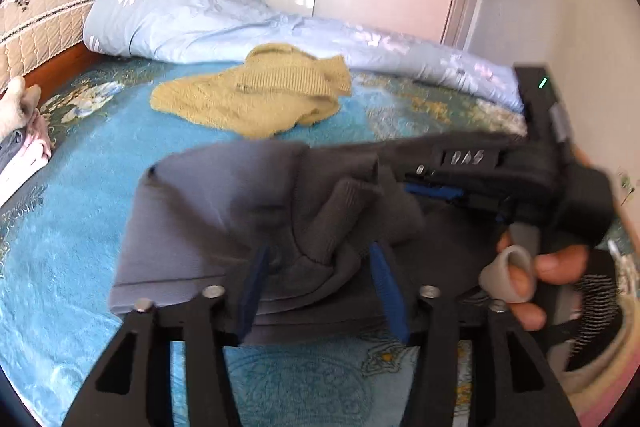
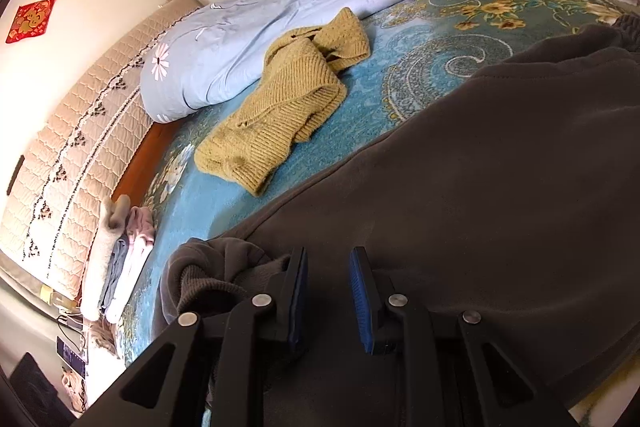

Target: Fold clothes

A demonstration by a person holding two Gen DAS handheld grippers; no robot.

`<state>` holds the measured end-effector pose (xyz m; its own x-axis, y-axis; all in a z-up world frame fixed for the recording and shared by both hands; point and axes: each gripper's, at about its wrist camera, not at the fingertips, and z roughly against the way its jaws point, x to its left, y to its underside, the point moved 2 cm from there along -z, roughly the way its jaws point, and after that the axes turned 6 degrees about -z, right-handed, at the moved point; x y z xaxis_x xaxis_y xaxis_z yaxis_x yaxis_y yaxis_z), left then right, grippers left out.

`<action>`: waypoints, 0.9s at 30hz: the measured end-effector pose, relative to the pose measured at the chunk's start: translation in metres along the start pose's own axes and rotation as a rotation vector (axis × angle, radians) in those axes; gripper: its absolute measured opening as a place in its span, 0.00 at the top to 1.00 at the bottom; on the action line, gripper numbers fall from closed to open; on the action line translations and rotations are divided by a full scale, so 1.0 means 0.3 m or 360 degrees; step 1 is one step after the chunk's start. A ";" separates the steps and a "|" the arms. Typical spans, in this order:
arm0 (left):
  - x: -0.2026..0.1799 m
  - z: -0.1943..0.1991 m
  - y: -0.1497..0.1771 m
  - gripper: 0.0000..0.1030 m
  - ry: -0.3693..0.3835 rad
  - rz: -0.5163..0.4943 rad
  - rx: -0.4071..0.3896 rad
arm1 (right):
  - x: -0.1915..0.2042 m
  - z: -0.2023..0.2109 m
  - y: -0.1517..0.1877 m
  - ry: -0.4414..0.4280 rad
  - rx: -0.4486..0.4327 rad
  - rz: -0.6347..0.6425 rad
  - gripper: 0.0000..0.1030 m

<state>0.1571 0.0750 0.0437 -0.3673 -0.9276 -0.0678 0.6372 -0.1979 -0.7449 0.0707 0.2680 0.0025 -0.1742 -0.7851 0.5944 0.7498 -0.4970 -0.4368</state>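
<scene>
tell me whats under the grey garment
The grey garment lies on the teal bedspread, which shows all around it. What sits beneath its middle is covered. The yellow sweater lies apart, not under it.

The dark grey garment is smeared by motion blur and cut off by the right wrist view's edge. The right gripper is half buried in its folds.
</scene>
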 end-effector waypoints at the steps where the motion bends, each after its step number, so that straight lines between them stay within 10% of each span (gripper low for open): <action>1: 0.004 0.020 -0.003 0.44 0.0016 0.0000 -0.0027 | -0.003 0.003 -0.002 0.0001 -0.0007 -0.0005 0.76; 7: 0.165 0.088 -0.003 0.43 0.0078 0.0240 -0.0120 | 0.054 0.006 0.029 -0.0077 0.0076 0.0073 0.75; 14: 0.474 0.062 0.107 0.43 -0.0191 0.0734 -0.0052 | 0.134 0.008 0.073 -0.0183 0.0193 0.0183 0.75; 27: 0.531 -0.016 0.202 0.43 -0.0066 0.0842 -0.0007 | 0.221 0.102 0.081 -0.0225 0.0317 0.0283 0.74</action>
<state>0.1339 -0.0833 -0.0155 0.0306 -0.9120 -0.4090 0.7252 0.3019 -0.6189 0.0967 0.2151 0.0521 0.0513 -0.7872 0.6146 0.8736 -0.2629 -0.4096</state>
